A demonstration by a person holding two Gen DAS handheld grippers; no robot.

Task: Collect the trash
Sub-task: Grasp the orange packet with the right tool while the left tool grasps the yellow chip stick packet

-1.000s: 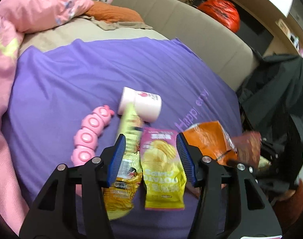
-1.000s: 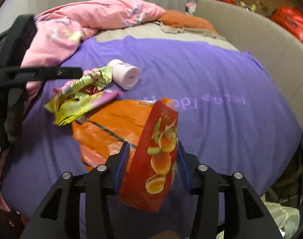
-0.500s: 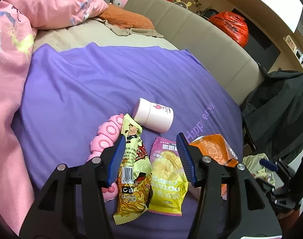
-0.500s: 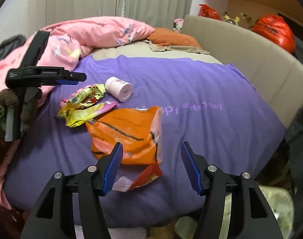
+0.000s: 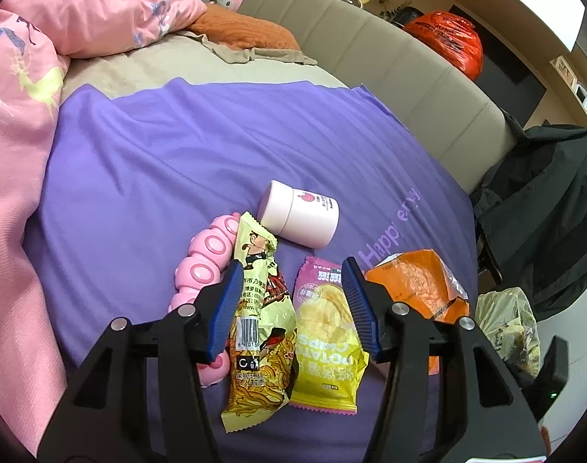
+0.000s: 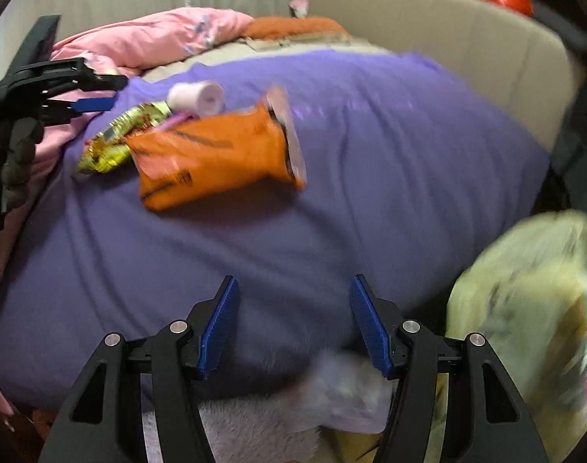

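On the purple bedspread (image 5: 177, 162) lie a yellow noodle wrapper (image 5: 260, 332), a pink-and-yellow potato chips bag (image 5: 326, 339), an orange snack bag (image 5: 417, 289) and a white-pink jar (image 5: 299, 214) on its side. My left gripper (image 5: 291, 308) is open and empty, hovering above the two wrappers. My right gripper (image 6: 293, 324) is open and empty over the bed's near edge, well short of the orange bag (image 6: 216, 158). The wrappers (image 6: 116, 135) and the jar (image 6: 195, 96) lie behind that bag. The left gripper (image 6: 89, 104) shows at the far left.
A pale green trash bag (image 6: 525, 328) sits by the bed's lower right corner, also in the left wrist view (image 5: 509, 320). A pink toy (image 5: 204, 266) lies left of the wrappers. A pink quilt (image 5: 16, 154) covers the left side. A beige bed frame (image 5: 409, 73) and dark clothes (image 5: 544, 208) are to the right.
My right gripper opened and released the red snack bag, which is now out of sight, then swung down toward the trash bag. My left gripper rose and pulled back from the wrappers.
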